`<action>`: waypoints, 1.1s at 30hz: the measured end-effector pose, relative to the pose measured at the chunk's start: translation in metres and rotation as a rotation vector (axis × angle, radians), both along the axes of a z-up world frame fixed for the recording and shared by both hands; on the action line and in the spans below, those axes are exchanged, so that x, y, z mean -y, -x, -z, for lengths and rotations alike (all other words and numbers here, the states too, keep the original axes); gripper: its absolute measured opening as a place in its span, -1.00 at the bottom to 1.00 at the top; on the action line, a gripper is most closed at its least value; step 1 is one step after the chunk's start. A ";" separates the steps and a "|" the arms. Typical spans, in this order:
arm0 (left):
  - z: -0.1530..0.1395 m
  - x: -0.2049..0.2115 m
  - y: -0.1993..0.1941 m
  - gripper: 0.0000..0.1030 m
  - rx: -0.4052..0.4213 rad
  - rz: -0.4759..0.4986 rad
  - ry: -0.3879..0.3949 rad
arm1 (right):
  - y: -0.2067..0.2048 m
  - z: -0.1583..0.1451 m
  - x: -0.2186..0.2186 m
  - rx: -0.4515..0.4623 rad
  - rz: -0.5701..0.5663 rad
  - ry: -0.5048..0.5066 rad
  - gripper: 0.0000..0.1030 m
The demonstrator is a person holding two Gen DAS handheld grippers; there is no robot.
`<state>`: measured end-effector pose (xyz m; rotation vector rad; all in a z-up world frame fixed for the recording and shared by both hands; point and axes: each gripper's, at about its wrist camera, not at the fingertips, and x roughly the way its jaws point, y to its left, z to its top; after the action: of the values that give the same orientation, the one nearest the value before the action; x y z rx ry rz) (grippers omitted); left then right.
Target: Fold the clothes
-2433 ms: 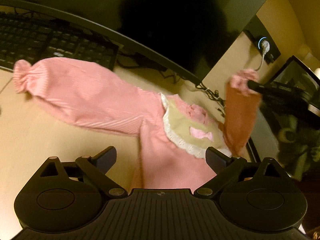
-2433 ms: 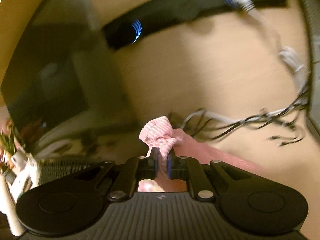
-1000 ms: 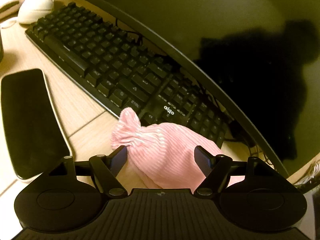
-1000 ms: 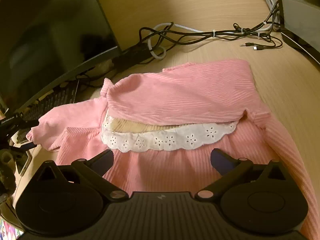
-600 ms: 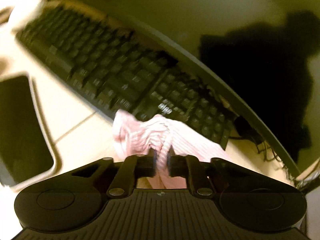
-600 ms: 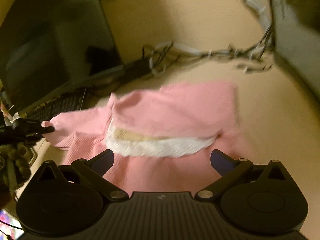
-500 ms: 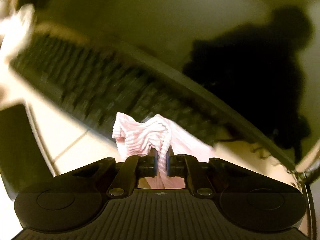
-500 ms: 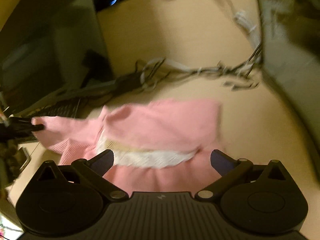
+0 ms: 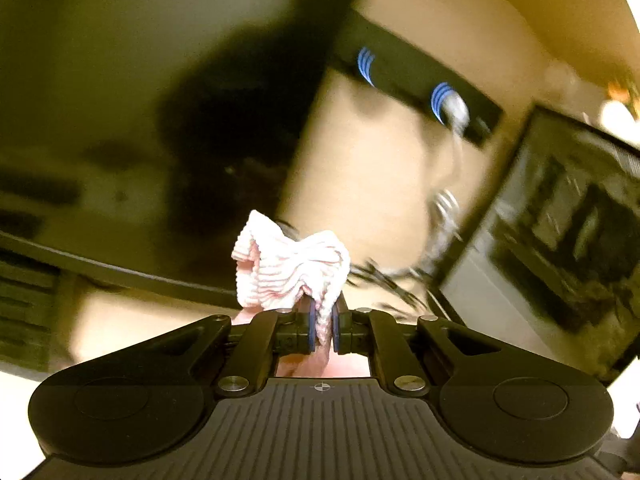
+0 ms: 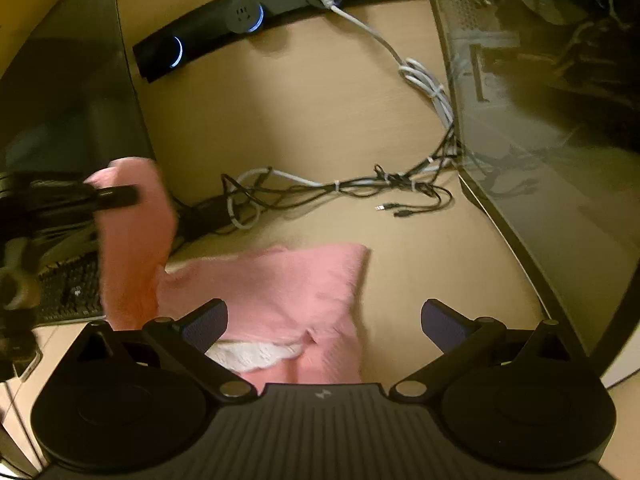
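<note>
A small pink ribbed garment with a white lace collar lies on the wooden desk, its right sleeve folded across the chest. My left gripper is shut on the cuff of the left sleeve and holds it up off the desk. In the right wrist view the left gripper shows at the left with the sleeve hanging from it. My right gripper is open and empty, above the garment's right side.
A monitor stands at the left with a keyboard beneath it. A black power strip runs along the back. A tangle of cables lies behind the garment. A dark glass-sided case stands at the right.
My left gripper closed on the left sleeve cuff, lifted it off the desk and swung it rightward. My right gripper let go of the right sleeve earlier and stays open, drawn back a little.
</note>
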<state>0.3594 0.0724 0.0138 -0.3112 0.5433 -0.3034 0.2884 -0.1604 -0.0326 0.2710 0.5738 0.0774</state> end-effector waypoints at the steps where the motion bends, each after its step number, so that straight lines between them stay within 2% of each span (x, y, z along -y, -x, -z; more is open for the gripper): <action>1: 0.005 0.013 -0.007 -0.82 -0.018 0.026 -0.002 | -0.001 0.002 0.003 -0.006 0.005 -0.004 1.00; 3: 0.019 0.031 -0.019 -0.69 -0.087 0.096 0.039 | -0.003 0.005 0.009 -0.019 0.016 -0.011 1.00; 5: 0.028 0.039 -0.020 -0.27 -0.129 0.151 0.076 | -0.005 0.008 0.014 -0.028 0.026 -0.015 1.00; 6: 0.029 0.041 -0.016 -0.15 -0.134 0.176 0.084 | -0.007 0.008 0.016 -0.030 0.027 -0.018 1.00; 8: 0.032 0.045 -0.009 0.38 -0.144 0.226 0.099 | -0.013 0.009 0.020 -0.032 0.019 -0.033 1.00; 9: 0.031 0.044 -0.002 0.51 -0.142 0.236 0.085 | -0.017 0.010 0.021 -0.032 0.012 -0.042 1.00; 12: 0.031 0.036 0.023 0.67 -0.156 0.235 0.003 | -0.033 0.008 0.020 -0.026 -0.032 -0.087 1.00; 14: 0.033 0.027 0.037 0.76 -0.178 0.210 -0.041 | -0.050 0.007 0.013 -0.023 -0.074 -0.106 0.99; 16: 0.036 0.016 0.047 0.79 -0.204 0.160 -0.071 | -0.067 0.009 0.002 -0.025 -0.102 -0.098 0.88; 18: 0.043 0.000 0.057 0.79 -0.239 0.093 -0.095 | -0.089 0.017 -0.010 -0.050 -0.115 -0.084 0.59; 22: 0.053 -0.028 0.069 0.84 -0.292 -0.017 -0.070 | -0.133 0.044 -0.024 -0.164 -0.112 -0.145 0.20; 24: 0.055 -0.035 0.069 0.84 -0.303 -0.044 -0.066 | -0.148 0.051 -0.032 -0.197 -0.137 -0.164 -0.44; 26: 0.056 -0.041 0.070 0.84 -0.316 -0.062 -0.057 | -0.151 0.039 -0.039 -0.155 -0.149 -0.132 -0.59; 28: 0.057 -0.044 0.075 0.86 -0.320 -0.065 -0.065 | -0.145 0.016 -0.039 -0.054 -0.160 -0.095 -0.59; 30: 0.058 -0.049 0.083 0.87 -0.325 -0.066 -0.097 | -0.142 0.001 -0.032 -0.011 -0.154 -0.071 -0.60; 33: 0.065 -0.054 0.094 0.88 -0.347 -0.061 -0.137 | -0.142 0.011 -0.023 -0.047 -0.134 -0.001 -0.57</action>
<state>0.2657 0.1266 -0.0512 -0.2478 0.8902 -0.1522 0.4307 -0.1377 -0.0435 0.2353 0.6385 0.2016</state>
